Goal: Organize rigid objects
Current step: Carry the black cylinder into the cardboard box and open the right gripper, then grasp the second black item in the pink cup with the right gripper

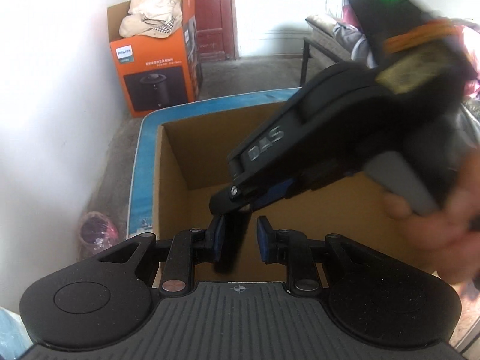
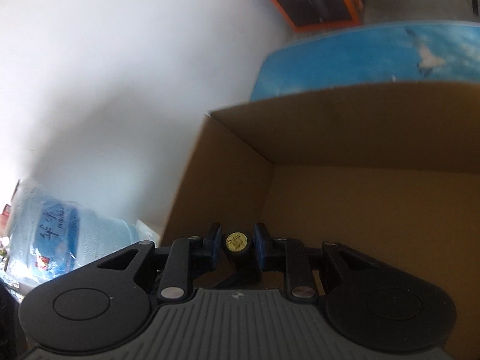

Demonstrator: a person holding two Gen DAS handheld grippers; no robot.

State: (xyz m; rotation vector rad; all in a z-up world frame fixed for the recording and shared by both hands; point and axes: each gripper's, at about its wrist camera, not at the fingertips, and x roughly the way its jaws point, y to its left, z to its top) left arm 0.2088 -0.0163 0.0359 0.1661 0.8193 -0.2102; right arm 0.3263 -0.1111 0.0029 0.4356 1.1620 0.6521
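An open brown cardboard box (image 1: 177, 162) stands on a blue-edged surface (image 1: 144, 150); it also shows in the right wrist view (image 2: 360, 138). My right gripper (image 2: 238, 244) is shut on a black handle with a round gold sticker on its end (image 2: 236, 242), held over the box's near left corner. In the left wrist view the right gripper (image 1: 240, 204) reaches down from the upper right, and the black handle (image 1: 234, 240) hangs between my left gripper's (image 1: 240, 240) blue pads. The left jaws stand apart; its left pad (image 1: 220, 237) is at the handle.
An orange Philips box (image 1: 156, 69) with cloth on top stands by the white wall, before a red door (image 1: 210, 15). A pink bag (image 1: 96, 234) lies on the floor at left. A large water bottle (image 2: 66, 234) stands left of the box. A bench (image 1: 324, 39) is at far right.
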